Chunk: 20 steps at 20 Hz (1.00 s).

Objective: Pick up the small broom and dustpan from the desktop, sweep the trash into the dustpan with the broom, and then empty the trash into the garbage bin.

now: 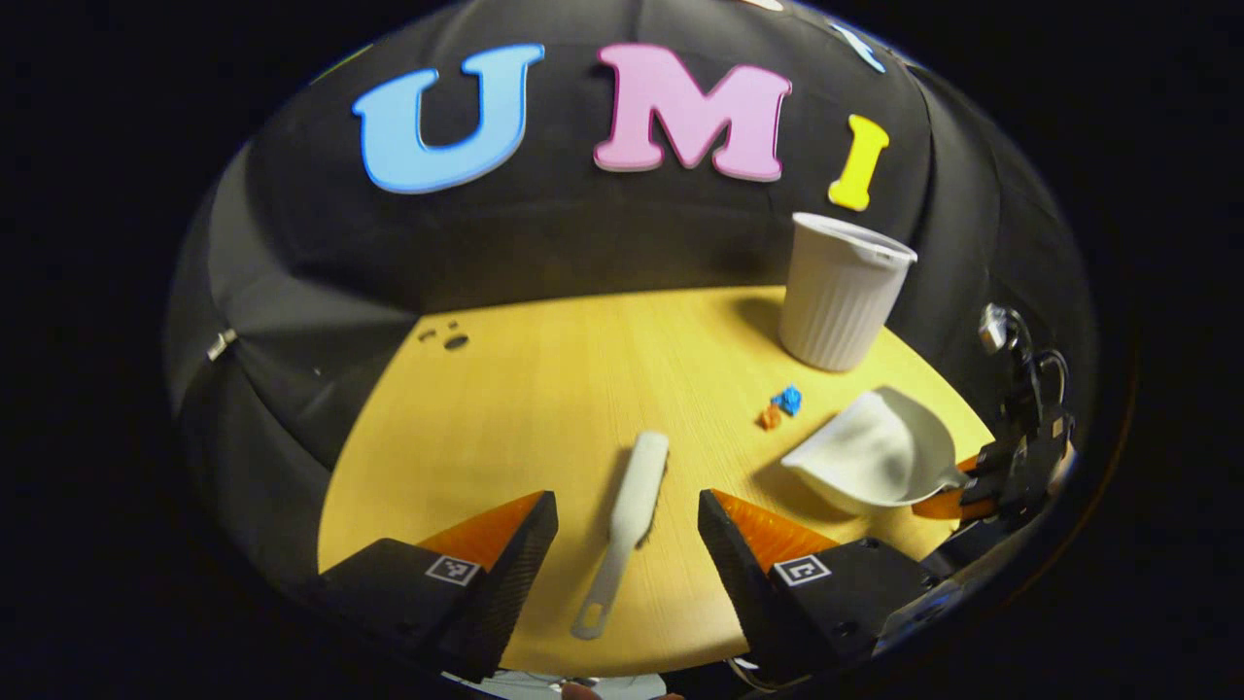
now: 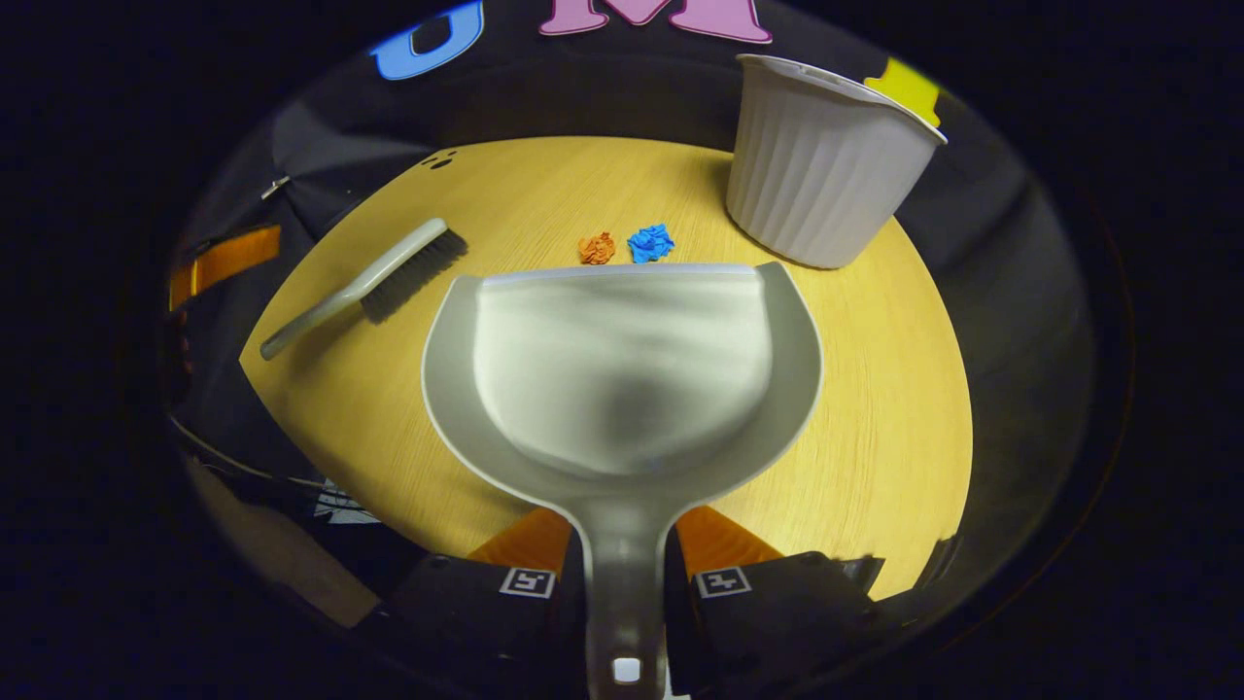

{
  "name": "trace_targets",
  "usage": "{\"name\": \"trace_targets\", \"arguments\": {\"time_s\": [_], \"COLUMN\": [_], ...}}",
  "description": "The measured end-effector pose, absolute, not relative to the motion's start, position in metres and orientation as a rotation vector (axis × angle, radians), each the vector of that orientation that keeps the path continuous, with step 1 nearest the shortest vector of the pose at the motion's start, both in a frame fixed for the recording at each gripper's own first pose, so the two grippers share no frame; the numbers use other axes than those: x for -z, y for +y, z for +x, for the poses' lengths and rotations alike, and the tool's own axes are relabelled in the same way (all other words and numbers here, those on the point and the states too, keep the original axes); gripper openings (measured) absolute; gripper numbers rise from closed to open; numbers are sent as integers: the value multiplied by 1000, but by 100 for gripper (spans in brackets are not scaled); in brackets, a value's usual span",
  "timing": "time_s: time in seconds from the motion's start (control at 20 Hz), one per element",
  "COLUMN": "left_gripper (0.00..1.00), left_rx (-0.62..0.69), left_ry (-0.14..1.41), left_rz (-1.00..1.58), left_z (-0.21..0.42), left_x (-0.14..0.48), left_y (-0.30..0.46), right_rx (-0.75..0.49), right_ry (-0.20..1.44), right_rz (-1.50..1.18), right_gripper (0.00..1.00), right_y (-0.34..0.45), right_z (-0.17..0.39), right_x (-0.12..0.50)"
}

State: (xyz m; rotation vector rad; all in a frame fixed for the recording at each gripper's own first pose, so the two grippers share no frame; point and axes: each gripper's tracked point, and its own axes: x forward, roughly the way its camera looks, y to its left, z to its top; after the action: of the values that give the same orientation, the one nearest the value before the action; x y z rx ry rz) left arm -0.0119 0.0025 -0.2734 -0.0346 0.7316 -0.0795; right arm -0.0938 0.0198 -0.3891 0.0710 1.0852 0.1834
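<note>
Dustpan pinched by R tongs | L tongs spread astride broom | lip beside scraps

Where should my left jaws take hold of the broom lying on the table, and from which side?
Grip the broom by its thin handle, likely just behind the brush head, coming straight down from above. It lies flat on the table, the handle end nearest the left gripper, whose open jaws already stand either side of it. The bristles face the dustpan.
</note>
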Motion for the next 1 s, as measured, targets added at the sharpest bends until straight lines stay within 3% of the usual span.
{"name": "trace_targets", "arguments": {"time_s": [0.35, 0.7, 0.85, 0.9, 1.0], "left_gripper": [86, 79, 74, 63, 58], "left_rx": [143, 181, 183, 189, 205], "left_ry": [1004, 1153, 1157, 1159, 1154], "left_rz": [-1, 48, 80, 88, 100], "left_z": [-11, -4, 3, 5, 9], "left_x": [365, 412, 416, 415, 418], "left_y": [6, 3, 5, 5, 3], "right_rx": [-108, -64, -62, -65, -76], "right_ry": [1087, 1108, 1111, 1110, 1110], "right_rz": [103, 117, 128, 129, 121], "right_gripper": [37, 37, 37, 37, 37], "right_y": [0, -8, -8, -7, -8], "right_z": [-119, -140, -142, -141, -139], "right_x": [372, 368, 366, 367, 366]}}
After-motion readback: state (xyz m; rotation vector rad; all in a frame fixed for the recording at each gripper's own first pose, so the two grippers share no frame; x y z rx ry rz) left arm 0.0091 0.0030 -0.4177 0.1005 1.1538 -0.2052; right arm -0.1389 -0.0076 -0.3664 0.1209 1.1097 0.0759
